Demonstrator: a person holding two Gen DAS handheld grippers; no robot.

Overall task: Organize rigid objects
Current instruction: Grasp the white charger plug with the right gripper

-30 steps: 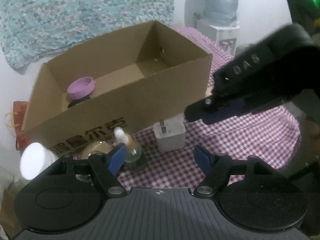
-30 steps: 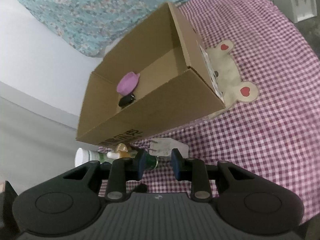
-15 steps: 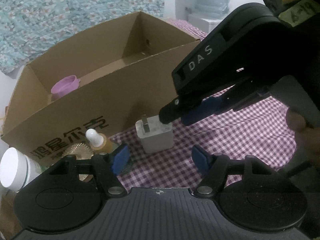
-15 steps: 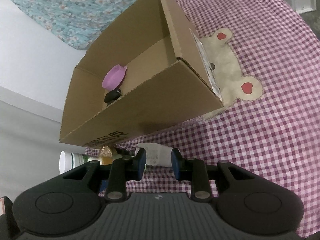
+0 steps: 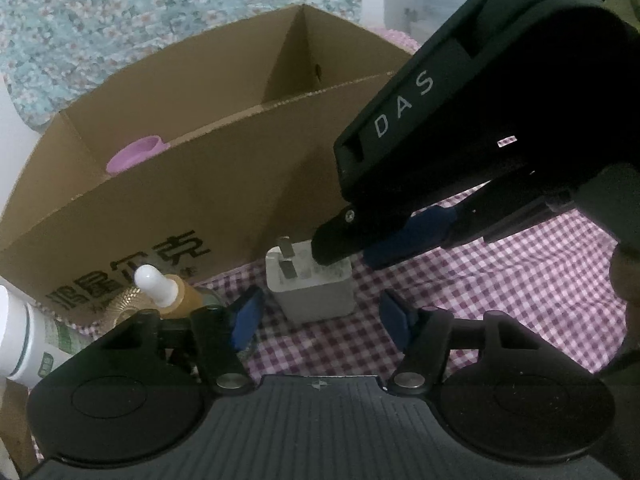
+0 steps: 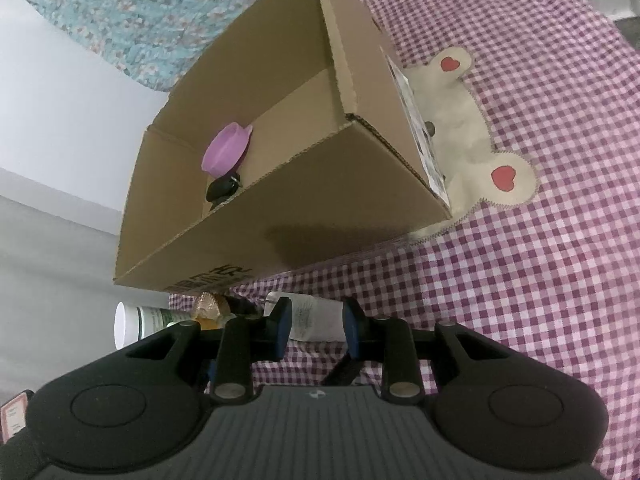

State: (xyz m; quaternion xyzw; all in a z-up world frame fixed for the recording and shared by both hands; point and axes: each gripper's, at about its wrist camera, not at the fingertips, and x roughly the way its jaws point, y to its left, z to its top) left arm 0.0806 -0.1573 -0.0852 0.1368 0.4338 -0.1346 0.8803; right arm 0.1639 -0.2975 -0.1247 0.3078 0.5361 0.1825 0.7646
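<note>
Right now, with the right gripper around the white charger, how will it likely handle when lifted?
The white charger looks like a hard, boxy plastic block, so probably stiff and light. Its flat sides suit the right gripper, though smooth plastic may slip. It is unlikely to roll.

A white plug adapter [image 5: 310,286] stands on the checked cloth with prongs up, between the right jaws and just ahead of the left jaws, beside an amber dropper bottle [image 5: 168,286].

My right gripper [image 6: 313,328] straddles white charger [image 6: 316,318], contact unclear | charger just before cardboard box [image 6: 320,208] | purple cup [image 6: 226,150] inside box
</note>
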